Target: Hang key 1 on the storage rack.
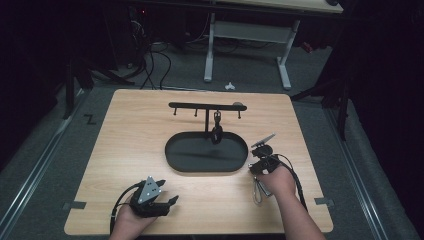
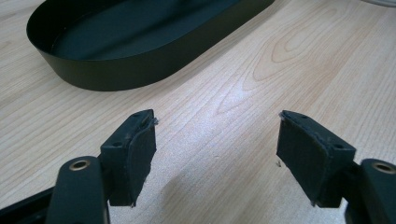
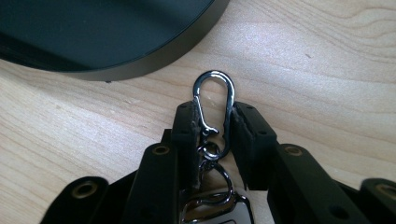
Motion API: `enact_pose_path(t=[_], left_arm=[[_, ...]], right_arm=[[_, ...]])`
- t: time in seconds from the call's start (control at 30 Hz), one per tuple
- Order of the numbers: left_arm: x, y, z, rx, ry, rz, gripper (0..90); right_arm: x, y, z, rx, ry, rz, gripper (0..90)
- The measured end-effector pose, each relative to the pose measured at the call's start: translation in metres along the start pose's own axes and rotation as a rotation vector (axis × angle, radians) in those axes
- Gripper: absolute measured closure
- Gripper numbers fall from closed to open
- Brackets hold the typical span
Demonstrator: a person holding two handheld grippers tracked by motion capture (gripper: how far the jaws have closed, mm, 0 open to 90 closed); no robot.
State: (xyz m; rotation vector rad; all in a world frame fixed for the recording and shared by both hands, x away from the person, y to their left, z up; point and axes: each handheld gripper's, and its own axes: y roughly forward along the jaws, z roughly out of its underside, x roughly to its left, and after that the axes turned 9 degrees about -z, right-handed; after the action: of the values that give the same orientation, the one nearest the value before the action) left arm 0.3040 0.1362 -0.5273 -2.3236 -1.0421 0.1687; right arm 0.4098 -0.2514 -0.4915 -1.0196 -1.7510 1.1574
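We have the right tool (image 3: 212,122) closed on a clip (image 3: 214,100), a small metal carabiner, gripped across its two long sides with the rounded nose poking out past the pads. It sits just off the surface (image 1: 125,150), near the right end of the tray (image 1: 172,160). The rest of the keyring hangs back between the jaws (we can't tell what is on it). We judge it light, stiff and slick: bare metal on pads could twist or slide, so holding across the flat sides, clear of the spring gate, seems best if the nose is to go over a peg on the rack (image 1: 207,105). Our left tool (image 2: 217,140) rests near the front edge, jaws apart, holding nothing.
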Motion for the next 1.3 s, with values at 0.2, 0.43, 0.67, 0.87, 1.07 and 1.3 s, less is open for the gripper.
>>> enact_pose_path(t=[0.2,0.43,0.67,0.87,1.07,1.3], left_arm=[[-0.0001,0.001,0.0,0.006,0.002,0.003,28.8],[0.0,0.0012,0.0001,0.006,0.001,0.003,28.8],[-0.0001,0.0008,0.0,0.004,0.001,0.004,28.8],[-0.0002,0.0009,-0.0002,0.003,-0.005,0.008,29.0],[-0.0006,0.0011,-0.0005,0.005,-0.005,0.009,29.2],[-0.0005,0.0013,-0.0007,0.006,-0.006,0.011,29.7]], right_arm=[[0.0028,-0.0031,0.0015,-0.004,-0.029,0.009,86.3],[0.0037,-0.0004,0.003,0.019,-0.052,-0.002,85.9],[0.0021,-0.0012,0.0039,0.024,-0.039,-0.028,85.4],[0.0052,-0.0006,0.0026,0.037,-0.056,-0.017,82.0],[0.0032,-0.0009,0.0029,0.034,-0.04,-0.036,81.6],[-0.0008,-0.001,0.0042,0.018,-0.053,-0.046,86.3]])
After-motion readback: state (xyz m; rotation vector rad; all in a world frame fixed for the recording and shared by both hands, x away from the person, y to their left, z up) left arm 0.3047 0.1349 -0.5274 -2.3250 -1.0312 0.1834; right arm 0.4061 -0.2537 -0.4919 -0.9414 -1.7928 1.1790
